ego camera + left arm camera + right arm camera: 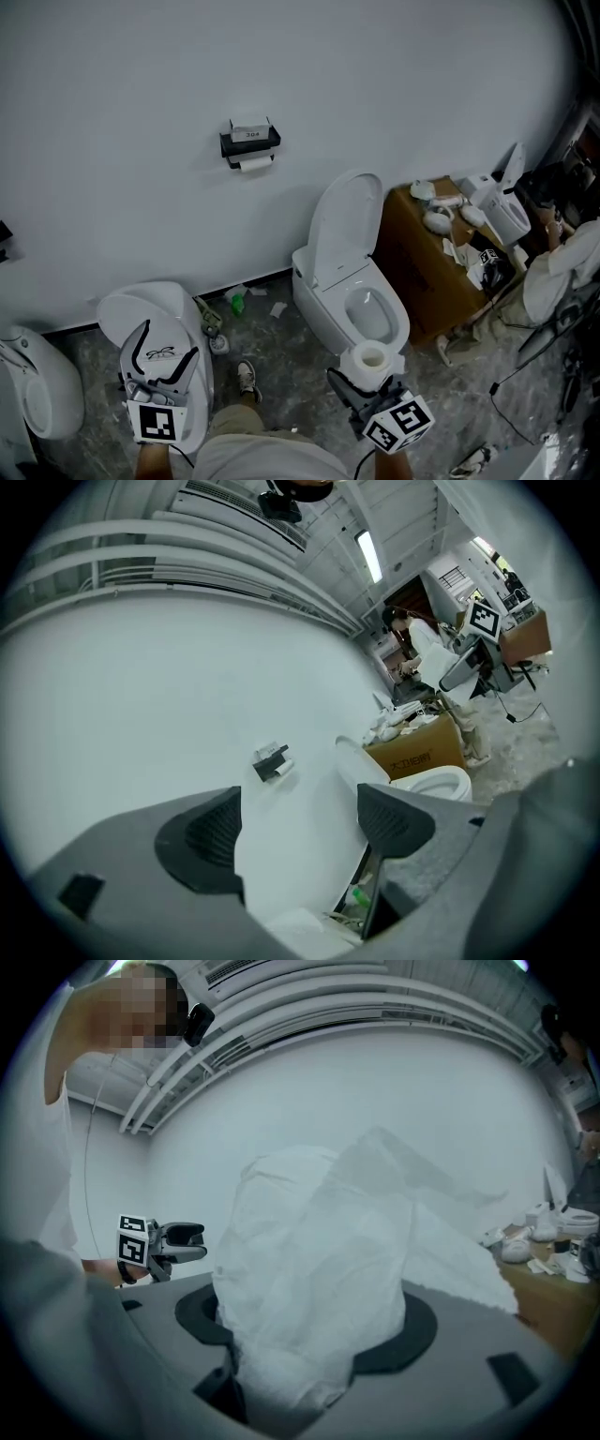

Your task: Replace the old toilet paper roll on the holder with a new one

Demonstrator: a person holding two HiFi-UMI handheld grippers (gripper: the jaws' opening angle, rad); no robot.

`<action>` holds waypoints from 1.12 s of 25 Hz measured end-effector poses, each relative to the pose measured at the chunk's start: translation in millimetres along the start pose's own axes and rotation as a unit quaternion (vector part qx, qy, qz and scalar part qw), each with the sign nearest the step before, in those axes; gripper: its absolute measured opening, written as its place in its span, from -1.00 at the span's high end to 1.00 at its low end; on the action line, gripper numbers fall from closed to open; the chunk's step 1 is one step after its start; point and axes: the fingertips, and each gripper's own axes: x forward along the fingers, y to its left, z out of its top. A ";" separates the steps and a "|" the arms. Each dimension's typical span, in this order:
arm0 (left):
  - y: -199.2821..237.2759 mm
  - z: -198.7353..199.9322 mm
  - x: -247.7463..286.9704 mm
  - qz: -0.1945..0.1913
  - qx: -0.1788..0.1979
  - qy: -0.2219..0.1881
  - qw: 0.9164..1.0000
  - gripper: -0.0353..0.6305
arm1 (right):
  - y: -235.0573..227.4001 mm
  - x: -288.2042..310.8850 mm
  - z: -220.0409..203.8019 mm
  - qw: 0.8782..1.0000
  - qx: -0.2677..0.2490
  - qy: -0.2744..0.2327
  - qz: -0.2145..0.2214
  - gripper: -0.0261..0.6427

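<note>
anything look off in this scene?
A green bottle and paper scraps litter the floor at the foot of the wall. The new roll in the right tool trails a loose, crumpled sheet.

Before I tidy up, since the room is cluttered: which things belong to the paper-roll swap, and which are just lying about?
Job: wall holder with its old roll; new toilet paper roll, gripped in the right tongs; left tongs, open and empty.

Lying about: open toilet; cardboard box; toilet parts on the box; litter at the wall's foot.
</note>
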 end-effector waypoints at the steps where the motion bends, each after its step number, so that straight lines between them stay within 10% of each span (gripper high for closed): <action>1: 2.9 -7.1 11.5 -0.002 -0.004 0.005 1.000 -0.22 | -2.7 10.3 -0.2 1.000 0.000 0.004 0.000 -0.04; 22: 92.0 -58.7 334.5 -0.075 0.032 0.008 0.997 -0.22 | -114.5 283.0 103.4 0.998 -0.032 0.031 -0.037 -0.04; 28: 99.0 -52.1 379.9 -0.057 0.045 0.039 0.997 -0.22 | -161.4 333.4 108.6 0.999 -0.015 0.029 0.010 -0.04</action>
